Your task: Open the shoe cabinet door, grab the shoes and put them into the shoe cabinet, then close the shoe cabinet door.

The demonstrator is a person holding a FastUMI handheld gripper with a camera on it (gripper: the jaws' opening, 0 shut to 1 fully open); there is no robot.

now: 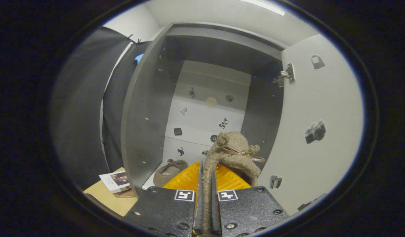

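Observation:
My gripper [206, 177] is shut on a fuzzy brown shoe [233, 154] with pompoms and a ribbon bow, pinching its rim between both fingers. The shoe hangs just ahead of the fingers, at the mouth of the grey shoe cabinet [146, 125]. A second matching brown shoe [169, 171] lies on the cabinet floor, to the left of and beyond the fingers. The cabinet door [320, 138] stands swung open on the right, pale with small stickers, its hinge [286, 75] near the top. The cabinet's white back wall [205, 115] carries small stickers too.
A wooden surface [107, 197] with a leaflet [115, 181] sits left of the cabinet's outer side panel. Black cloth booth wall hangs further left. The inside of the cabinet above the lying shoe is open space.

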